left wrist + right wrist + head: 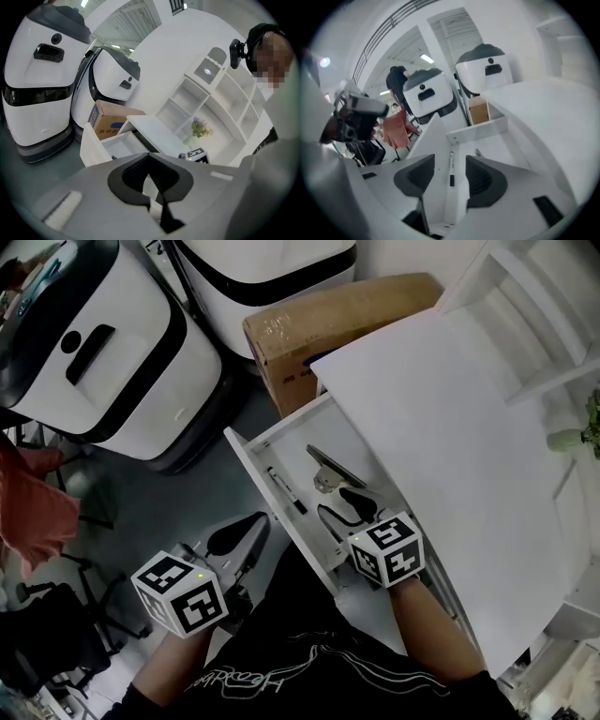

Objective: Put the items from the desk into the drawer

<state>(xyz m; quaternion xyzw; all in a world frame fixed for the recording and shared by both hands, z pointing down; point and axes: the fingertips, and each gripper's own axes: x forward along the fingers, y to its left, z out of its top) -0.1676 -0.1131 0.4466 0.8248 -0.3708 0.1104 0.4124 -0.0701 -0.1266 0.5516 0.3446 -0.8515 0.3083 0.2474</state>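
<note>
The white drawer (251, 460) stands pulled out from under the white desk (450, 427). In it lie a white marker with a black cap (286, 490) and a grey metal clip-like item (330, 470). My right gripper (342, 510) hangs open over the drawer's near end with nothing between its jaws. In the right gripper view the marker (451, 177) shows through the gap of the right gripper (449, 163), with the small grey item (478, 153) farther in. My left gripper (234, 534) is shut and empty, over the floor left of the drawer. In its own view the left gripper (150, 161) points toward the drawer (96, 147).
A cardboard box (319, 329) sits on the floor behind the drawer. Two large white machines (103, 352) (272, 277) stand beyond it. A white shelf unit (525, 306) and a small plant (586, 432) are at the desk's far side. Red cloth (33, 507) and chair legs are at left.
</note>
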